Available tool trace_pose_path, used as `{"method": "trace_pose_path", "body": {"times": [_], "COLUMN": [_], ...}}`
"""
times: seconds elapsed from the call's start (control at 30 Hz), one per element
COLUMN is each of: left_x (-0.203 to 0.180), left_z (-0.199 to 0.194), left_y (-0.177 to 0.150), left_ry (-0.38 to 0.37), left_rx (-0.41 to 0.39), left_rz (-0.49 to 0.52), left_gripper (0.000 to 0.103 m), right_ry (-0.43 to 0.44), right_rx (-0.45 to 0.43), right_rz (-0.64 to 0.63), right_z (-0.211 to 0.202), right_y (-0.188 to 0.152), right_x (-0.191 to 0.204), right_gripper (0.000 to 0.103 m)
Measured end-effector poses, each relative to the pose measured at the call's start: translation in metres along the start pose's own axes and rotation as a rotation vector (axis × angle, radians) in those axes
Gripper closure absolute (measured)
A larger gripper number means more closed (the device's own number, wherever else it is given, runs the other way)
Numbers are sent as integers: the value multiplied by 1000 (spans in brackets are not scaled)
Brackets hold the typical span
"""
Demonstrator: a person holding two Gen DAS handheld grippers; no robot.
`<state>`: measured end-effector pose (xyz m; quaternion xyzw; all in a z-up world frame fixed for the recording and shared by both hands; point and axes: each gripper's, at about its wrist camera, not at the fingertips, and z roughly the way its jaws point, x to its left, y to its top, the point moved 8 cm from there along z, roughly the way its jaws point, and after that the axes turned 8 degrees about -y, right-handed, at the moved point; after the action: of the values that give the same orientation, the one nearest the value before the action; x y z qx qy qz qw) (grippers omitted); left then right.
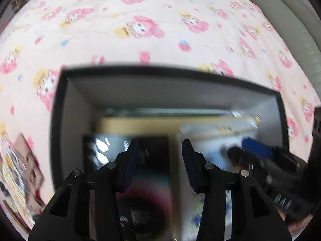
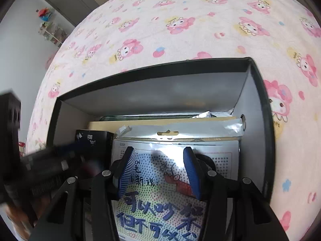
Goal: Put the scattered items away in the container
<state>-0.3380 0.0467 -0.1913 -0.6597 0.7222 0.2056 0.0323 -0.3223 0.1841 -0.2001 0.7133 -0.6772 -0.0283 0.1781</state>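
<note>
Left wrist view, blurred: left gripper (image 1: 160, 148) points down into the black box (image 1: 66, 100) on the pink cartoon bedspread (image 1: 140, 30). Jaws partly open, nothing between them. Below lies a small black carton (image 1: 124, 146), long axis near-to-far; print unreadable.

Right wrist view: right gripper (image 2: 159, 160) over same box, jaws partly open, empty. Under it a flat plastic packet (image 2: 160, 180), long axis near-to-far, blue Chinese writing. Carton at left reads "Smart".
</note>
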Motion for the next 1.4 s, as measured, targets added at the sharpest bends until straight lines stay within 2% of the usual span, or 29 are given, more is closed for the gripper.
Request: {"method": "trace_pose_path", "body": {"times": [0.17, 0.23, 0.3, 0.4, 0.43, 0.6, 0.73, 0.87, 0.93, 1.03, 1.13, 1.27, 1.4], "left_x": [10, 16, 20, 21, 21, 20, 2, -27, -42, -58, -71, -82, -84], "left_z": [18, 25, 30, 27, 25, 12, -28, -61, -62, -86, -99, -104, -117], "left_y": [15, 15, 12, 10, 10, 10, -7, -42, -46, -70, -96, -120, -140], "left_ry": [99, 138, 132, 139, 147, 79, 21, -66, -91, -81, -74, -103, -108], "left_rx": [6, 15, 29, 14, 3, -17, -136, -221, -252, -279, -280, -272, -278], "left_rz": [17, 8, -24, -24, -53, -75, -44, -32, -21, 18, 75, 122, 149], "left_gripper": [59, 59, 59, 59, 59, 59, 58, 57, 53, 48, 48, 48, 48], "right_ry": [-115, -111, -99, -98, -102, -116, -86, -112, -114, -105, -65, -104, -95], "right_rx": [-25, -11, -11, -12, -13, -18, -46, -166, -218, -272, -275, -311, -341], "right_rz": [-94, -97, -93, -94, -99, -107, -59, -76, -88, -33, 37, 52, 52], "right_z": [8, 11, 10, 9, 9, 6, -8, -52, -72, -97, -108, -127, -148], "right_y": [9, 9, 9, 8, 7, 6, 5, 1, -2, -25, -54, -89, -114], "right_x": [4, 2, 1, 0, 1, 2, 1, 10, 16, 13, 12, 12, 23], "right_gripper": [57, 54, 52, 52, 52, 52, 52, 52, 52, 51, 51, 51, 51]}}
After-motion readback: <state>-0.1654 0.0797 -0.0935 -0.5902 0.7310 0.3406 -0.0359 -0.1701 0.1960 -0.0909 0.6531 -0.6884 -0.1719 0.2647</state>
